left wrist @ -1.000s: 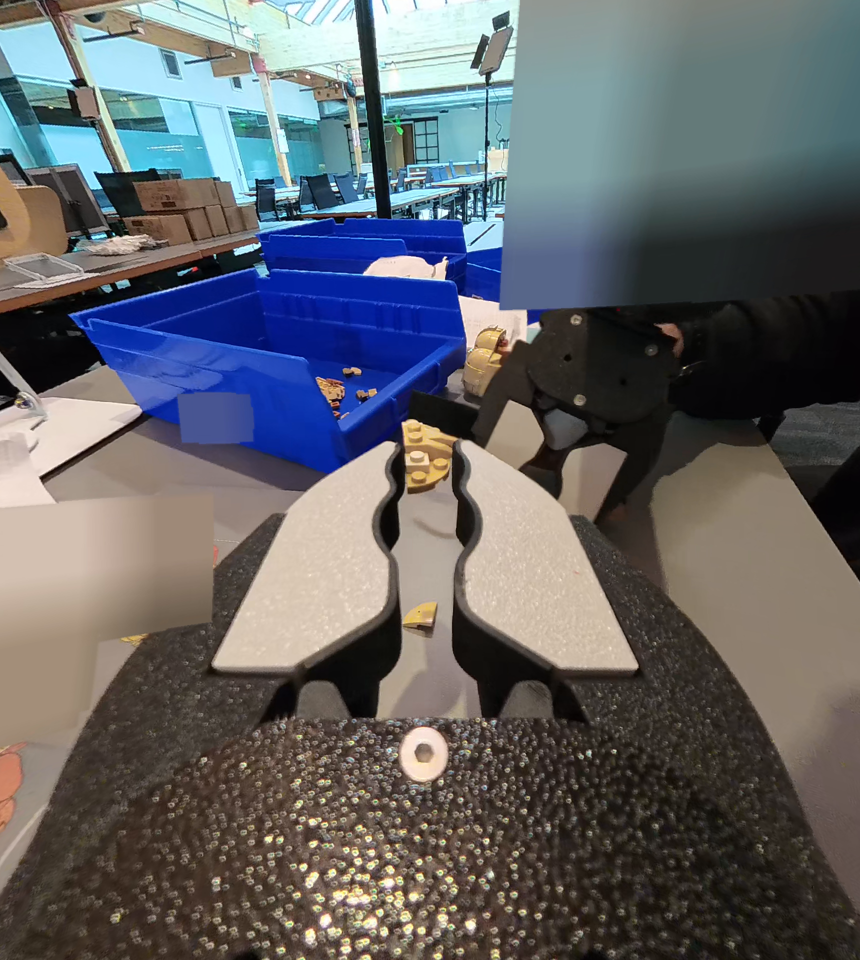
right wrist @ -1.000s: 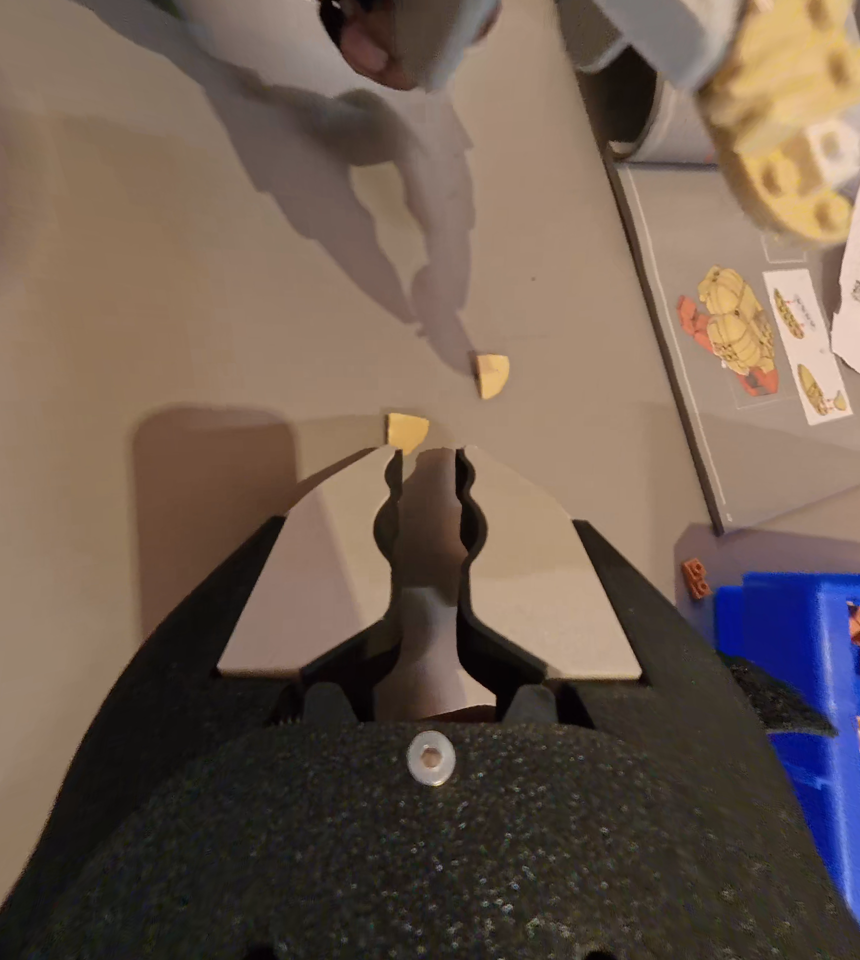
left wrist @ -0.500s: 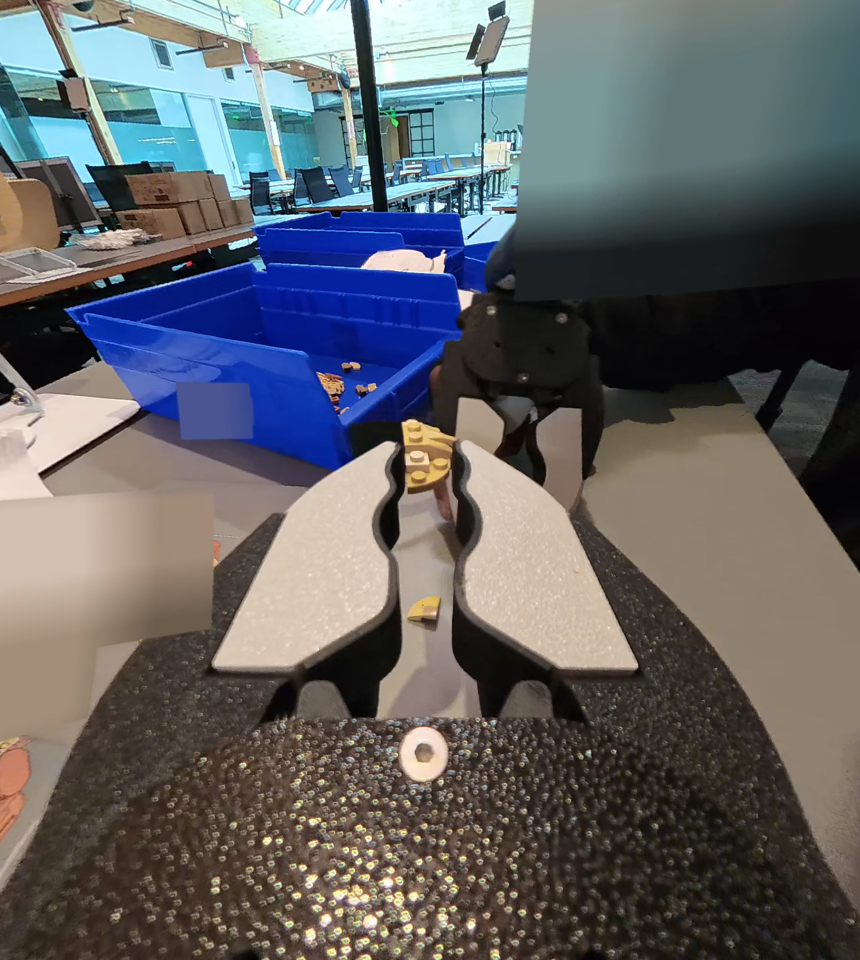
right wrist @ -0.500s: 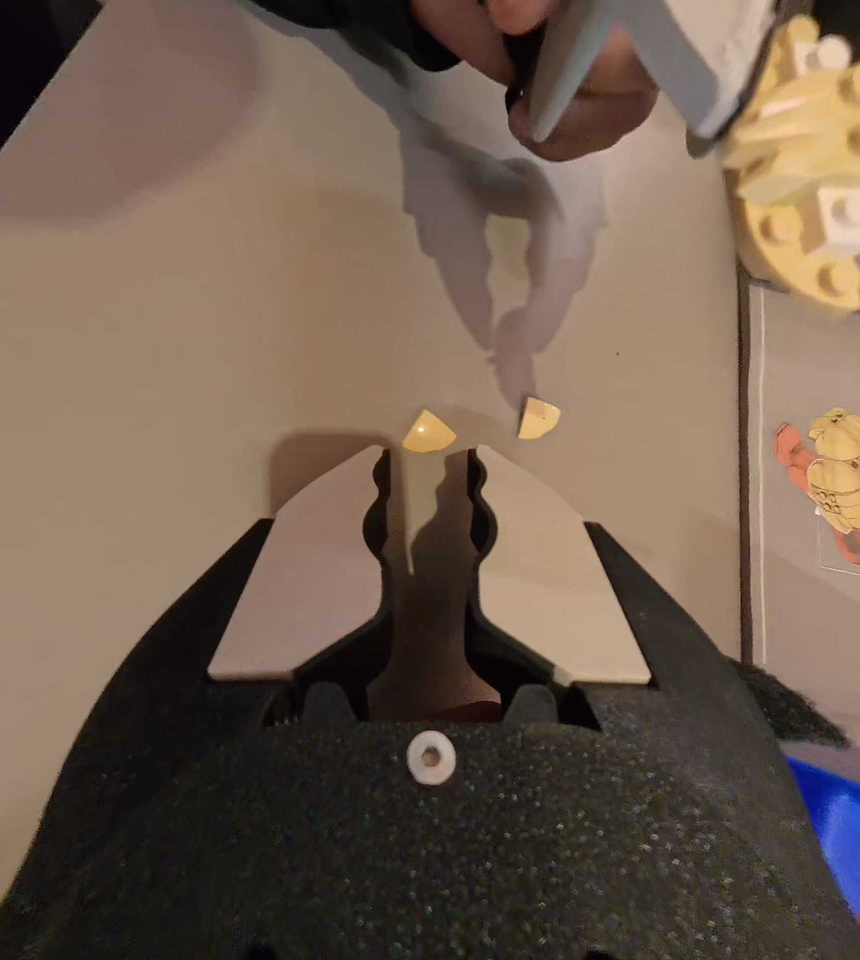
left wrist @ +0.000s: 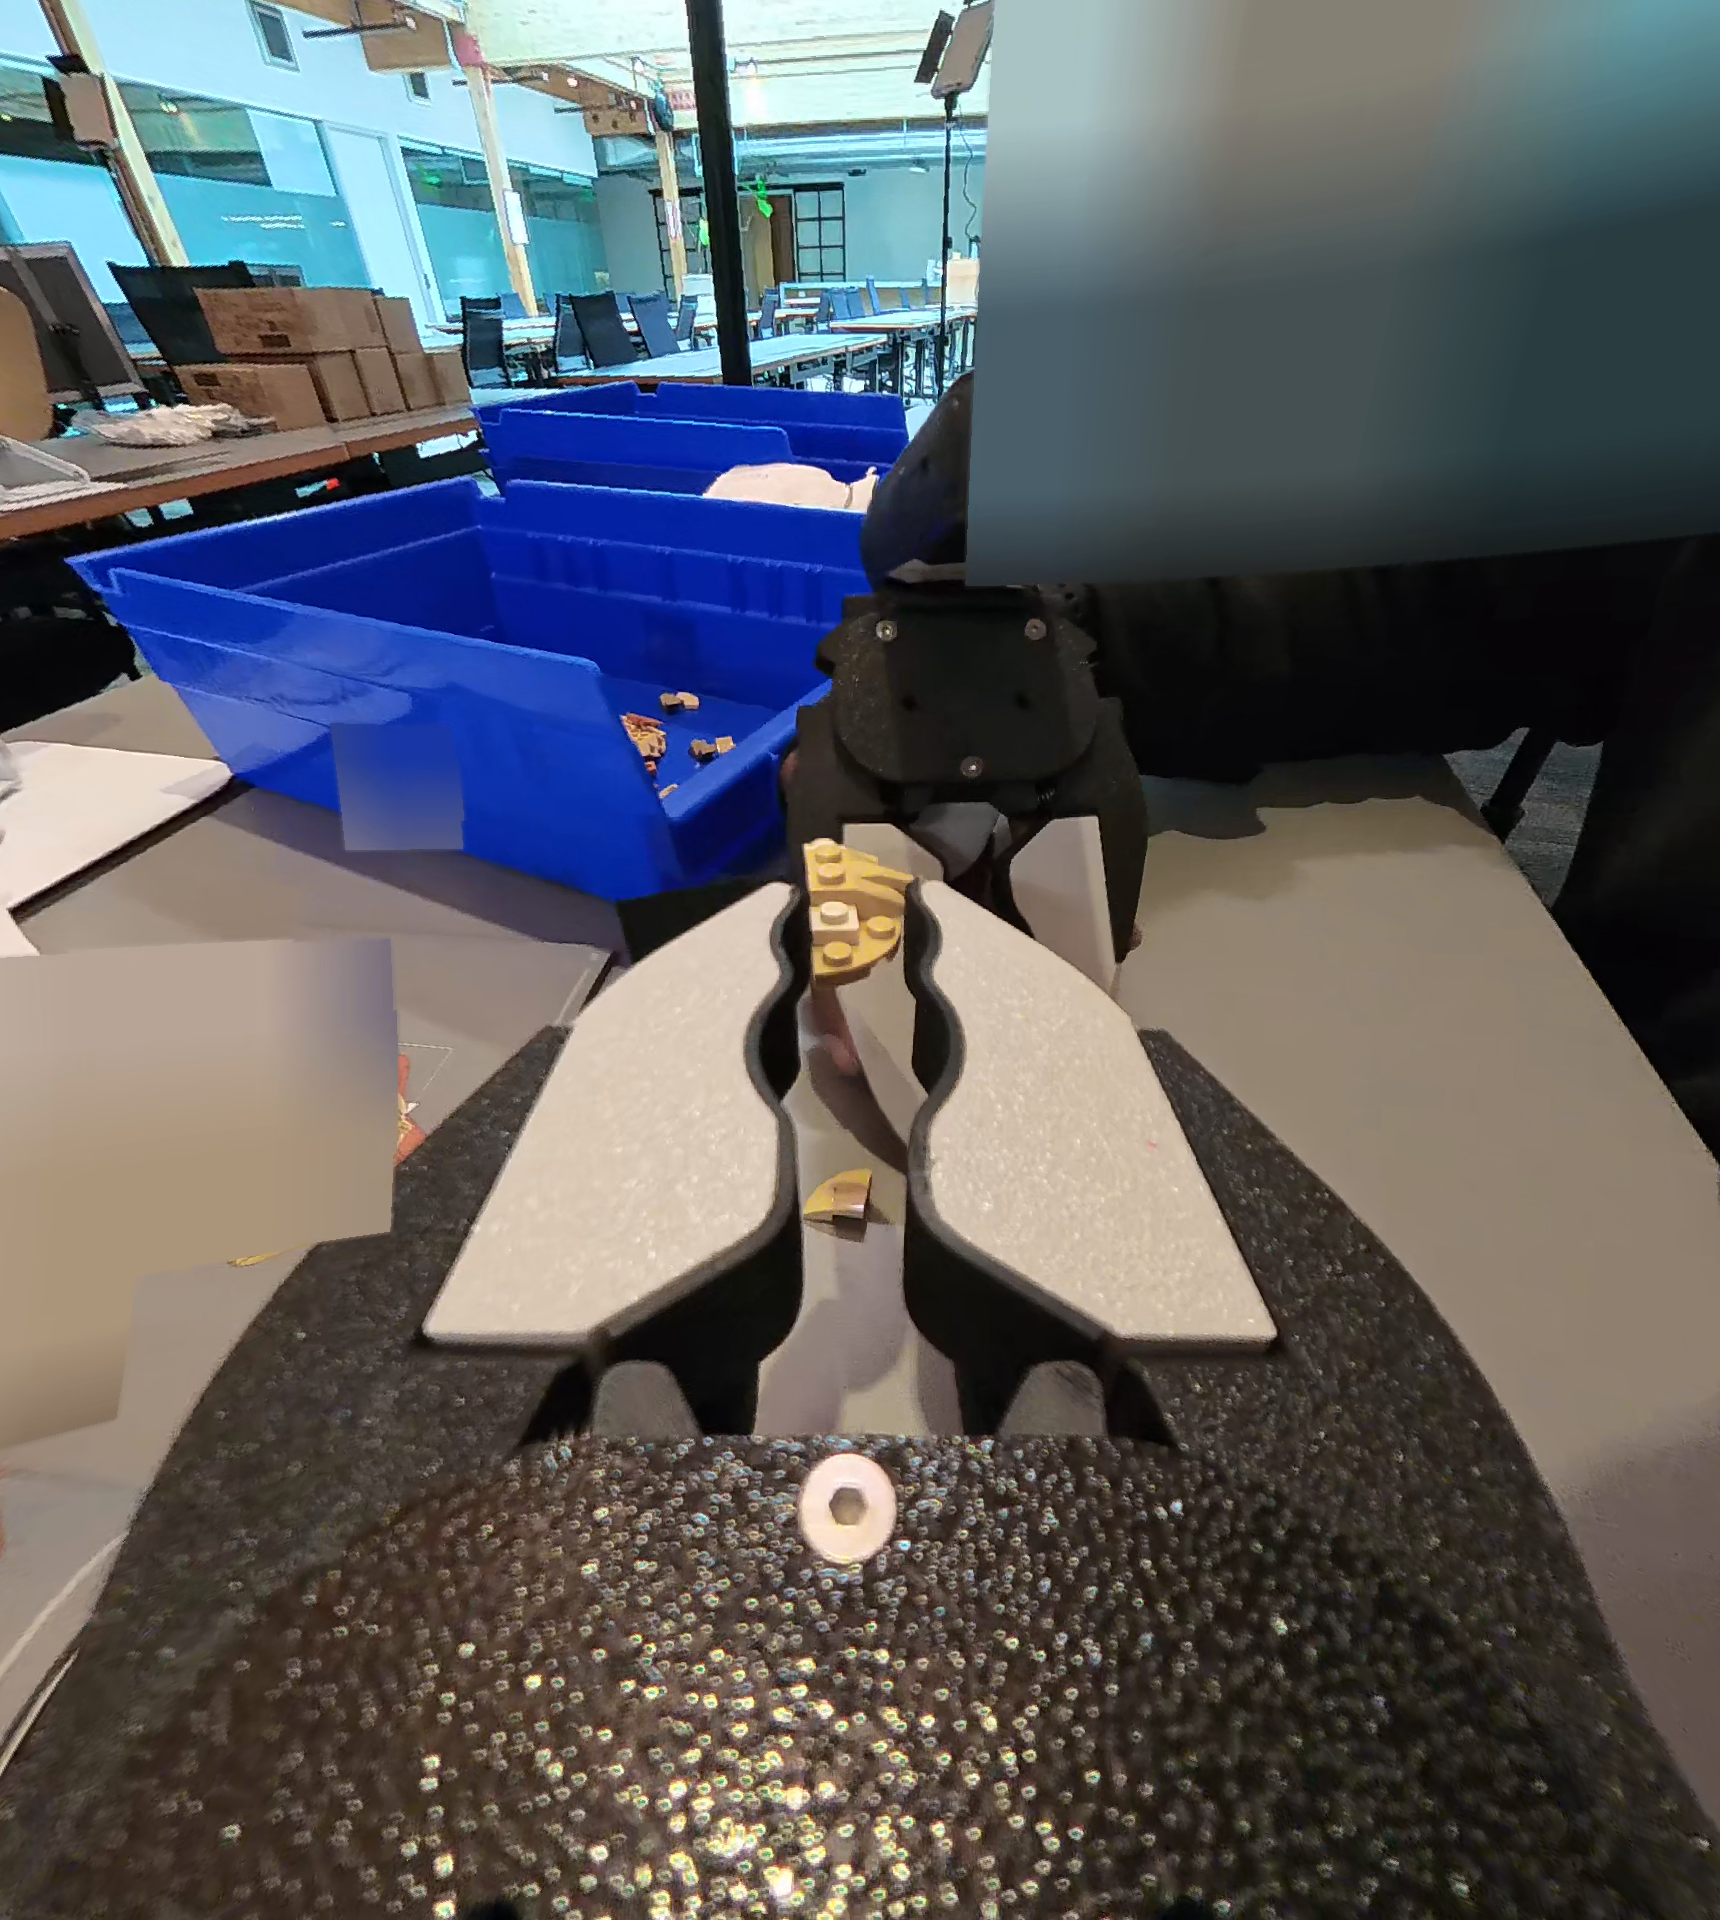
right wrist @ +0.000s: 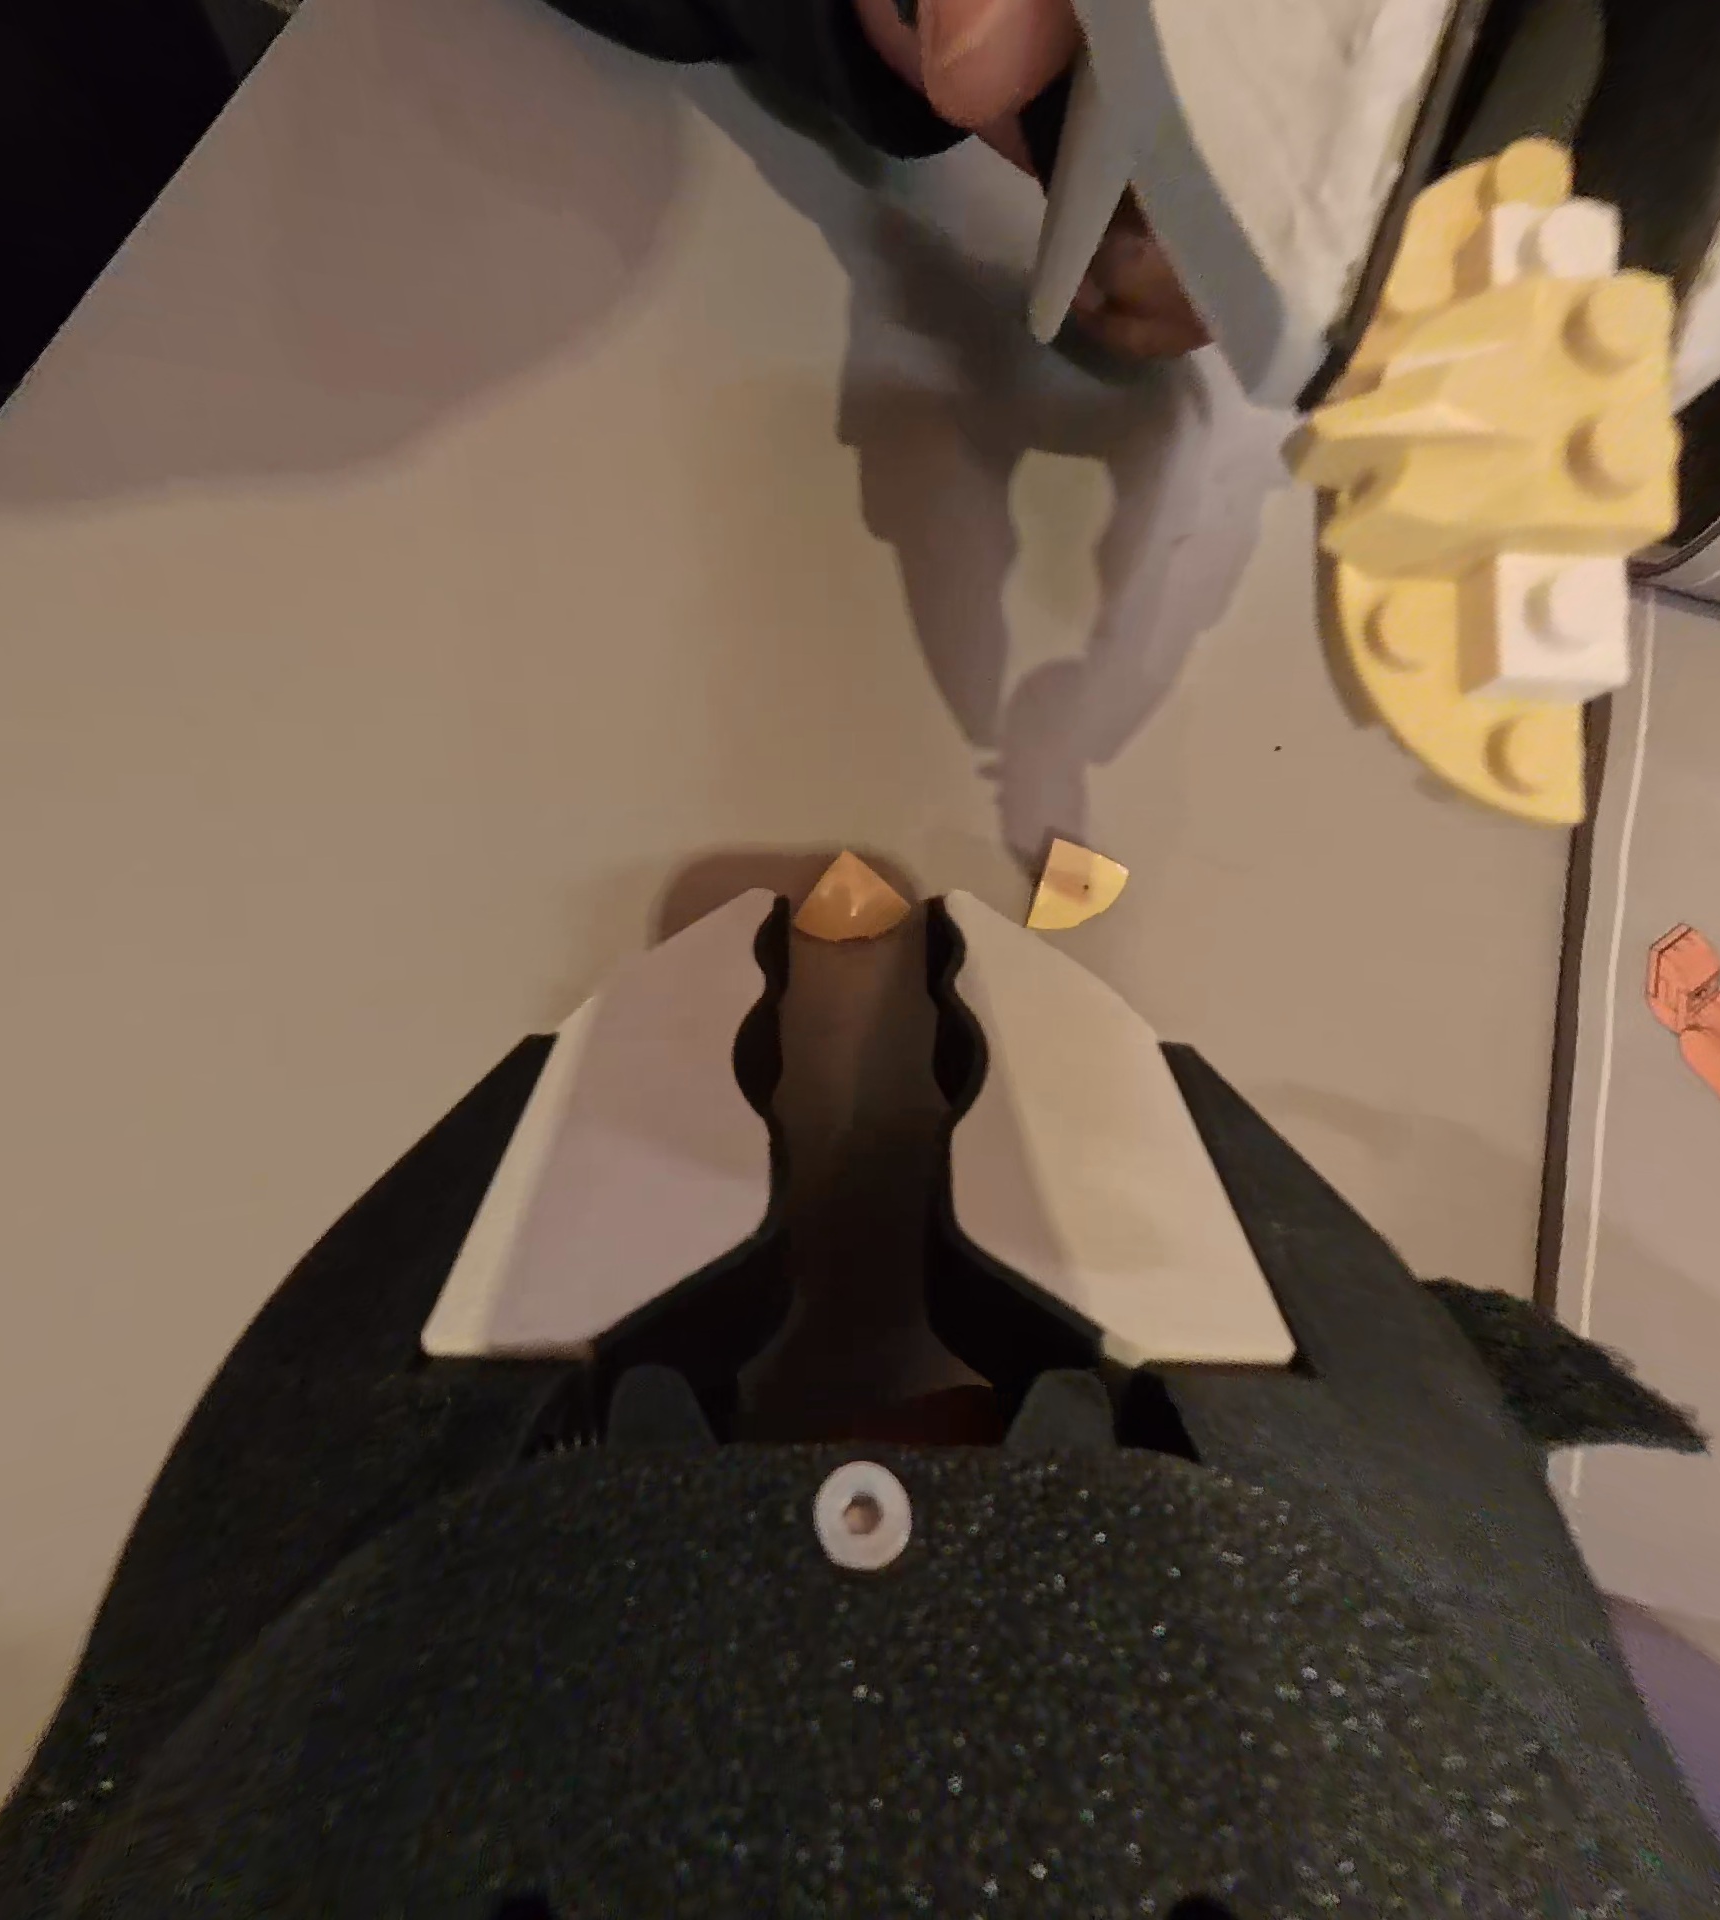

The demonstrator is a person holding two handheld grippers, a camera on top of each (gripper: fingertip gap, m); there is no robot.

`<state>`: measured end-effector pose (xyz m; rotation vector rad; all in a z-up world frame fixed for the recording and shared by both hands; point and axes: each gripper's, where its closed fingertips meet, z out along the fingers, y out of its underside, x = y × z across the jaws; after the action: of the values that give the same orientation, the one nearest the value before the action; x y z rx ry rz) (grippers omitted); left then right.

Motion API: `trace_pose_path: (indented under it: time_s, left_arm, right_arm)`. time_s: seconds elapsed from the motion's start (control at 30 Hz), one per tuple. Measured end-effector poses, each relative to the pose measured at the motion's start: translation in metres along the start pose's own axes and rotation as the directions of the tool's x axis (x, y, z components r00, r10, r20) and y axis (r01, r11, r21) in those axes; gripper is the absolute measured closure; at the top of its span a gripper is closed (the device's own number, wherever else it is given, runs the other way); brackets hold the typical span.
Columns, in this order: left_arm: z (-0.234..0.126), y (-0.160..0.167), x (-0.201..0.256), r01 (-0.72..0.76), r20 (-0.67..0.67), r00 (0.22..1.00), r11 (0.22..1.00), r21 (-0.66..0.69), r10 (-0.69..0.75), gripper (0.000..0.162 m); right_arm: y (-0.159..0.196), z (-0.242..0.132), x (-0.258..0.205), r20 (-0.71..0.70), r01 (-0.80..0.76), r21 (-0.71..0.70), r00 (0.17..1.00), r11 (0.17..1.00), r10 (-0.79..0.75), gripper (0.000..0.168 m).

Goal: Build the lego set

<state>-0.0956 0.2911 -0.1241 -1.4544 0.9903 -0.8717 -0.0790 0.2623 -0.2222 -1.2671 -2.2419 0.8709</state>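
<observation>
Down in the right wrist view, low centre of the frame, the right gripper [right wrist: 858, 902] has its fingers apart with a small tan wedge piece [right wrist: 851, 901] lying between the tips on the grey table [right wrist: 316, 727]; whether the pads already touch it, I cannot tell. Just to the right of it sits a second tan wedge [right wrist: 1077, 885], flat side up. Farther off, upper right of that frame, the tan partial build [right wrist: 1500, 457] hangs in the air, clamped between the fingers of the left gripper [left wrist: 853, 914]. In the left wrist view the same build [left wrist: 848, 914] shows at frame centre, pinched at the fingertips, with one wedge [left wrist: 840, 1195] on the table below. Beyond, upper left, the blue bin [left wrist: 482, 665] holds loose pieces. My read: these wedges are tiny, light, hard and slick, curved on top, so they could squirt out; best taken across the flat sides, squarely at the tips.
</observation>
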Motion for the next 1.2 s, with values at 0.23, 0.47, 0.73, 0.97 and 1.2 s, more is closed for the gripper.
trace_pose_path:
  time_s: [0.23, 0.47, 0.73, 0.97, 1.2]
  left_arm:
    - [0.002, 0.006, -0.001, 0.012, -0.006, 1.000, 1.000, -0.017, -0.012, 0.146]
    - [0.001, 0.006, -0.003, 0.013, -0.005, 1.000, 1.000, -0.015, -0.013, 0.145]
    - [-0.003, 0.003, -0.006, 0.005, 0.012, 1.000, 1.000, -0.011, -0.005, 0.145]
    - [-0.004, 0.000, -0.005, 0.007, 0.008, 1.000, 1.000, -0.004, -0.007, 0.145]
    - [-0.008, -0.004, -0.007, 0.002, 0.016, 1.000, 1.000, 0.009, -0.002, 0.145]
  right_arm:
    - [-0.001, 0.000, 0.003, -0.056, -0.021, 0.000, 0.998, 1.000, 0.021, 0.164]
    - [-0.001, -0.004, 0.004, -0.115, 0.004, 0.027, 0.993, 1.000, 0.000, 0.152]
    - [0.002, -0.002, -0.006, -0.051, -0.053, -0.019, 0.997, 0.998, 0.052, 0.148]
    - [-0.010, 0.008, -0.022, -0.040, -0.078, -0.039, 0.996, 0.996, 0.077, 0.142]
    - [-0.015, 0.009, -0.021, -0.052, -0.019, -0.011, 0.998, 1.000, 0.018, 0.140]
